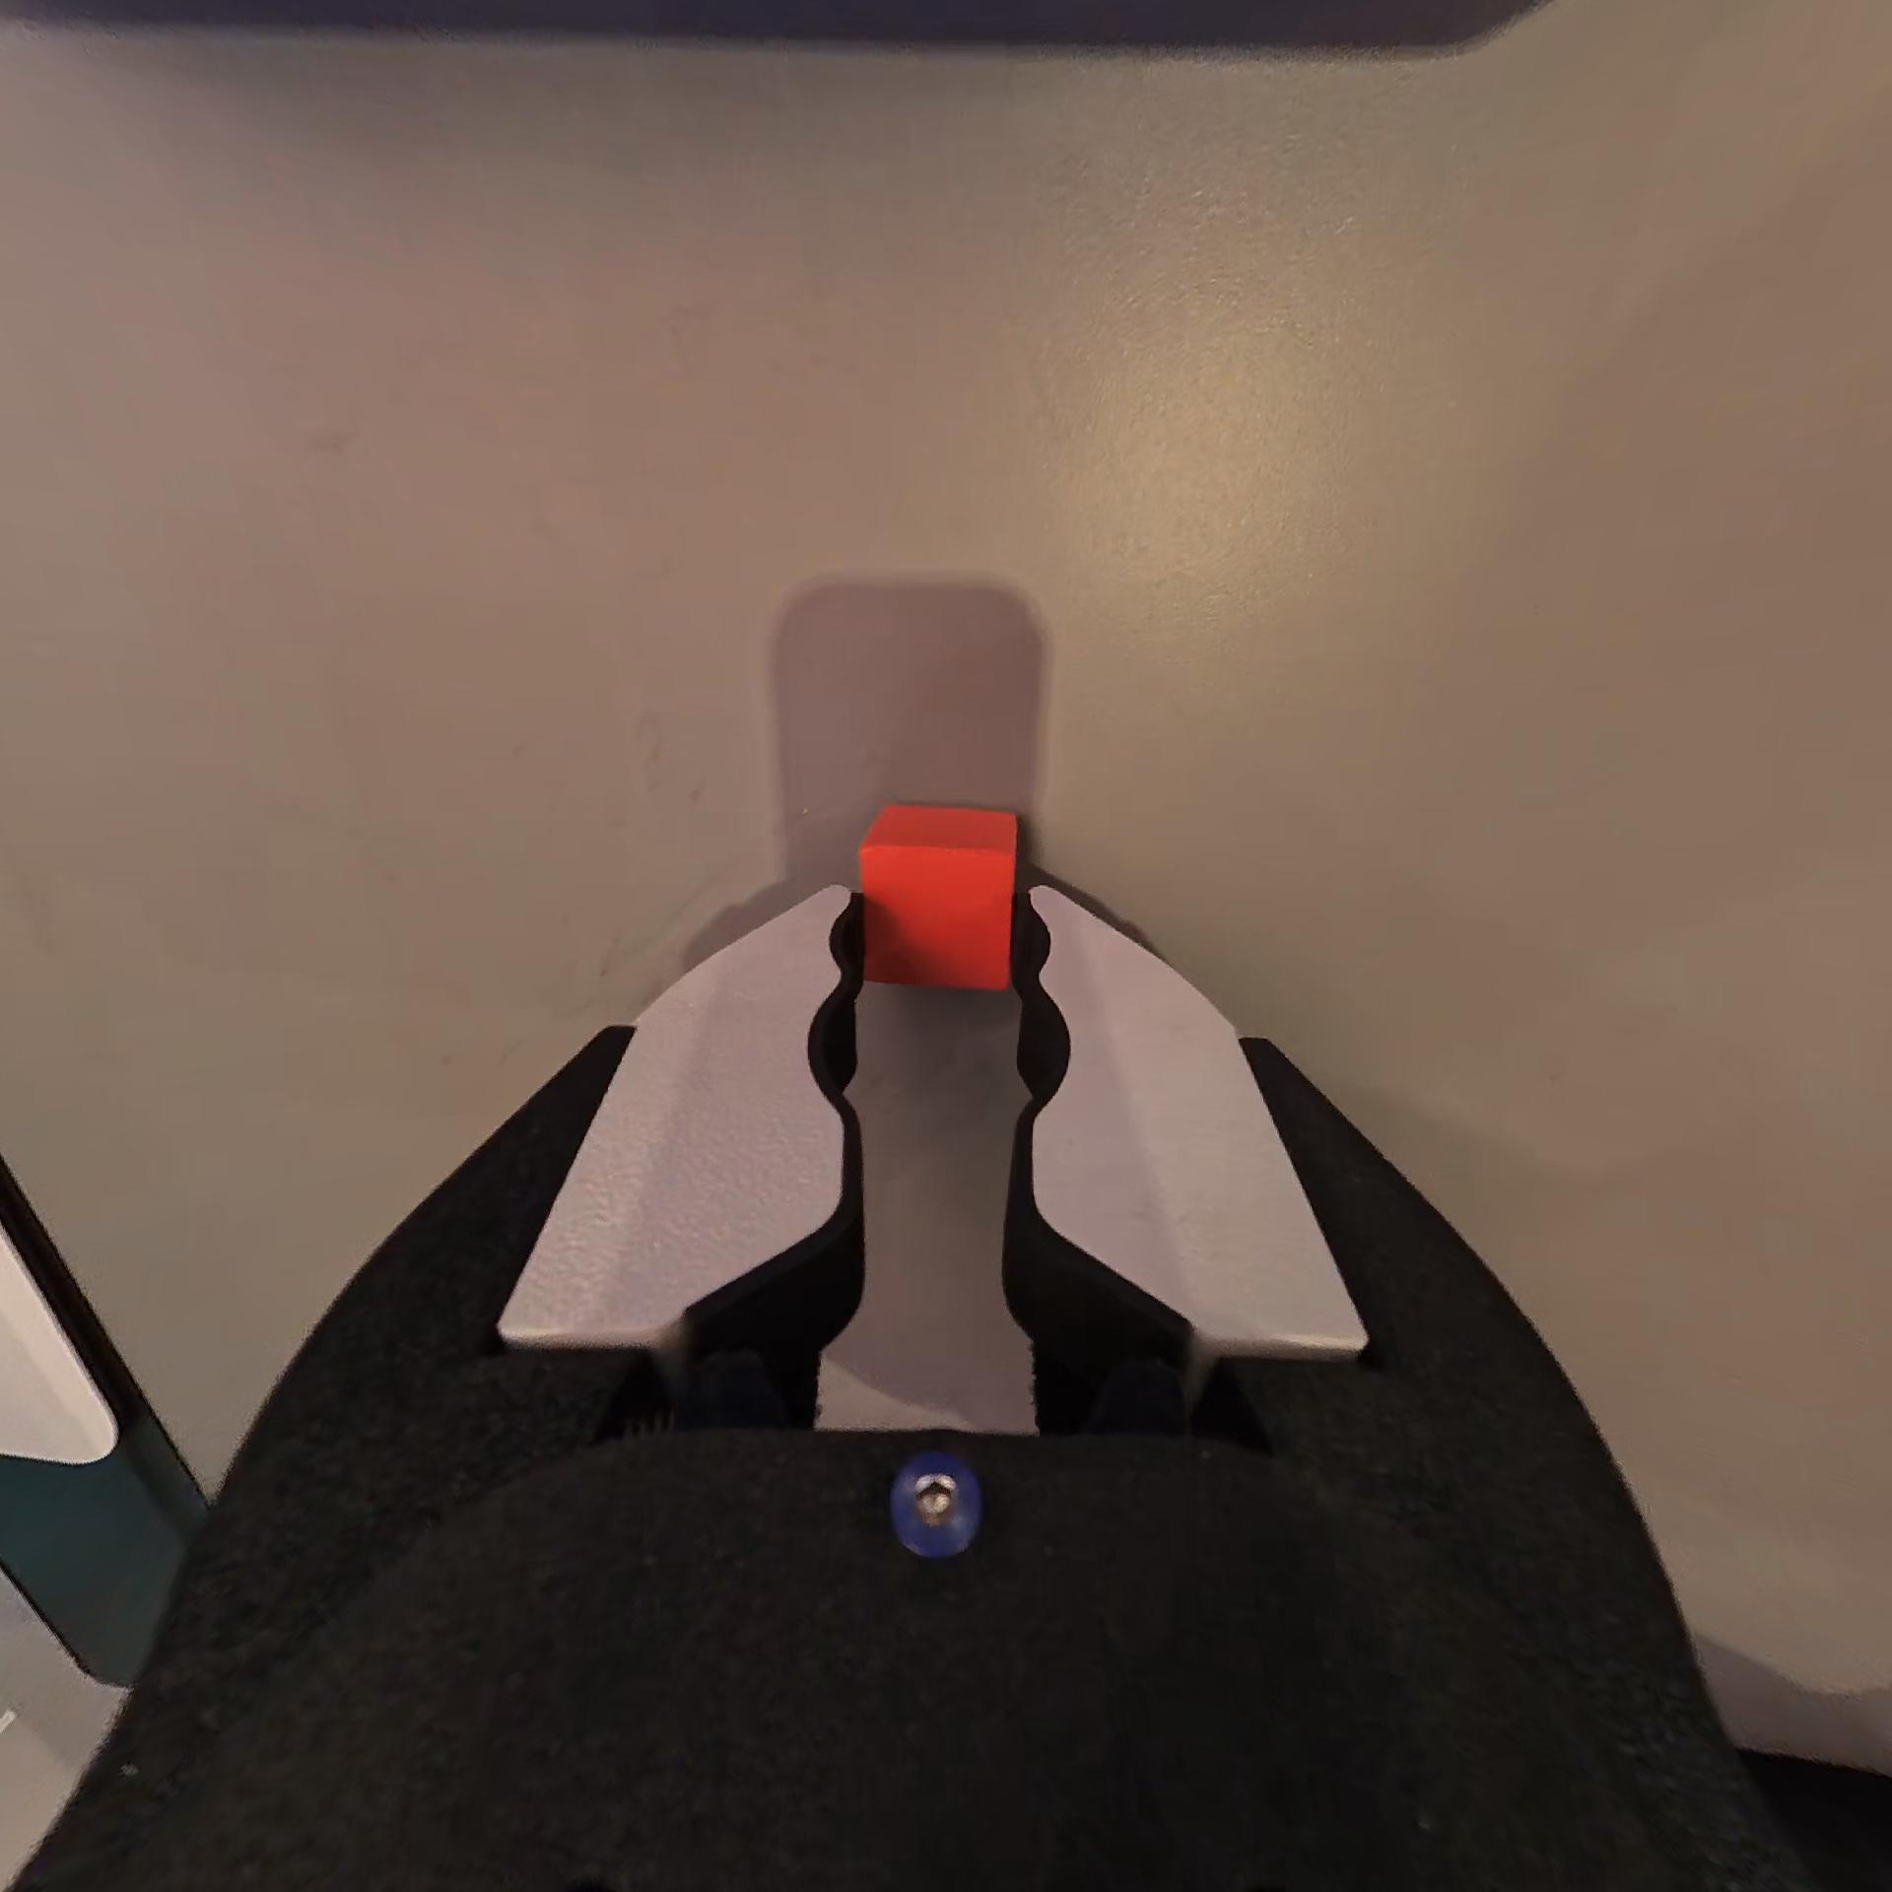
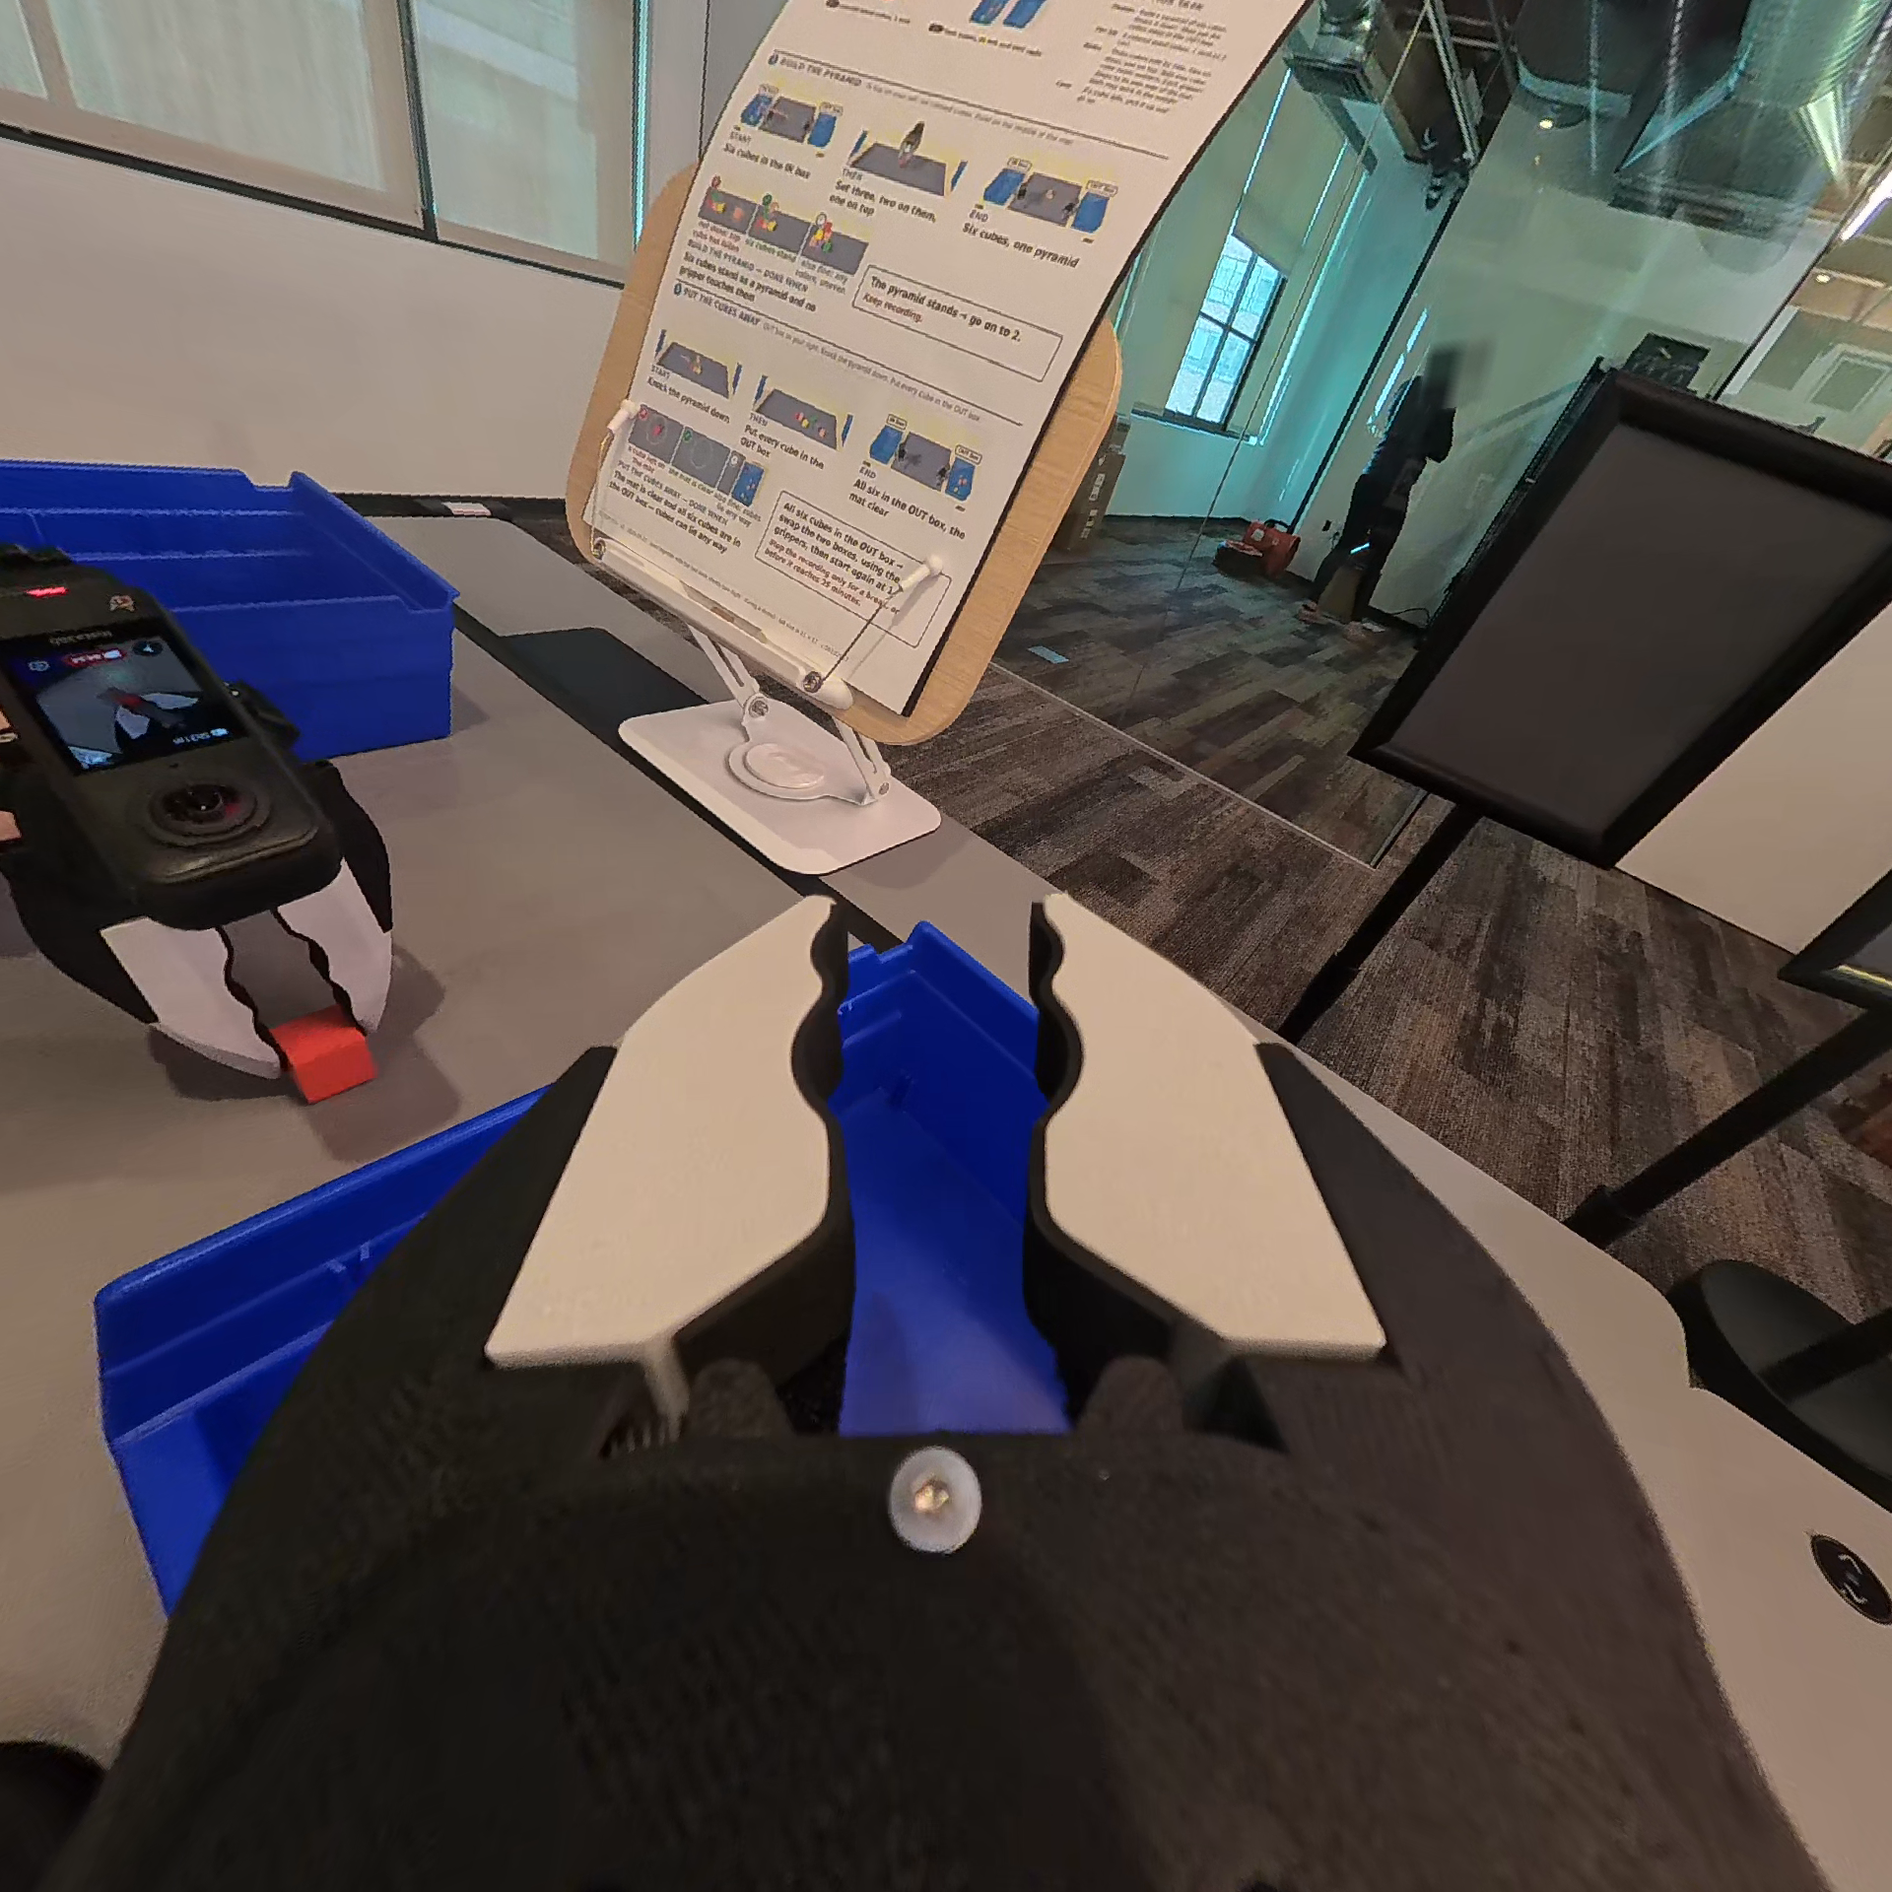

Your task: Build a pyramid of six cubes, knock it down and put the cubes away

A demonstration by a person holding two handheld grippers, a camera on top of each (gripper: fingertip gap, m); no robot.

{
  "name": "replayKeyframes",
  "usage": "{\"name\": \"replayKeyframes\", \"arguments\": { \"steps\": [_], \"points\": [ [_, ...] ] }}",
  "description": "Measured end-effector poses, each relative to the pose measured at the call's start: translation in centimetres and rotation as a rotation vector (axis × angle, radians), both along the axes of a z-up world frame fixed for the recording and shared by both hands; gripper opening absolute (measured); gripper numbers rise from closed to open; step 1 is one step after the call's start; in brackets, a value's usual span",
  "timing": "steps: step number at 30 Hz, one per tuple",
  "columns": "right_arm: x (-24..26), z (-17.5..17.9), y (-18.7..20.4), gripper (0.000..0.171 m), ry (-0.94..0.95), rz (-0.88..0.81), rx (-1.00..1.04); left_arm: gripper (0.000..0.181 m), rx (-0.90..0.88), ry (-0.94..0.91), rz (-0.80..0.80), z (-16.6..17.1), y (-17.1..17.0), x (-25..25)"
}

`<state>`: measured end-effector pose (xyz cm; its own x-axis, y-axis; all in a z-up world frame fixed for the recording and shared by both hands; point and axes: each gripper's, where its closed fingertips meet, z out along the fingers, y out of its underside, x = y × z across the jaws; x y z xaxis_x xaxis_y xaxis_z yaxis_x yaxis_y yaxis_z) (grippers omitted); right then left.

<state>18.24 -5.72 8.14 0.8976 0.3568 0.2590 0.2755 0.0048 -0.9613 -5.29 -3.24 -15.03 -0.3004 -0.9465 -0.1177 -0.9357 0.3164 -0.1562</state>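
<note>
The left gripper is pinching a red cube between its two fingertips, the dark wavy inner edges pressing against the cube's left and right faces. The cube is sitting right at the very end of the fingers, squarely between them, with its top face poking up past the tips. It is down at the grey mat, though whether it is resting on the mat or lifted just off it is hard to tell. The mat is spreading away on every side of the cube with a soft shadow lying just beyond it.

From the right wrist view, the same left gripper is showing off to the left with the red cube caught at its tips, low on the grey mat. The right gripper is hovering with its fingers apart and nothing between them. Directly below and ahead of it a blue box is sitting on the near side of the mat. The red cube is lying just beyond that box's far wall, well to the left of the right gripper. Farther back on the left another blue box is standing, and at the mat's far edge an instruction sheet is leaning on a white stand.
</note>
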Motion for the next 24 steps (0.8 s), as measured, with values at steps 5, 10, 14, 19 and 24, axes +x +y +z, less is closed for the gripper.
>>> {"name": "replayKeyframes", "arguments": {
  "steps": [5,10,14,19,24],
  "points": [
    [0.2,-0.6,0.0,0.035,-0.001,0.001,-0.028,0.03,-0.031,-0.033,0.023,0.1,-0.2,0.3],
    [0.4,-0.2,-0.2,0.035,0.005,-0.004,-0.009,0.036,0.019,-0.119,0.04,3.4,0.7,-0.1],
    [0.7,0.4,-0.5,0.035,0.031,-0.002,0.015,0.038,0.064,-0.303,0.126,9.6,2.8,-1.9],
    [1.0,0.8,-0.8,0.035,0.051,-0.006,0.033,0.041,0.166,-0.458,0.417,15.9,10.0,-11.3],
    [1.3,0.5,-0.8,0.035,0.052,-0.013,0.023,0.038,0.111,-0.324,0.729,12.6,14.6,-24.3]
  ]
}}
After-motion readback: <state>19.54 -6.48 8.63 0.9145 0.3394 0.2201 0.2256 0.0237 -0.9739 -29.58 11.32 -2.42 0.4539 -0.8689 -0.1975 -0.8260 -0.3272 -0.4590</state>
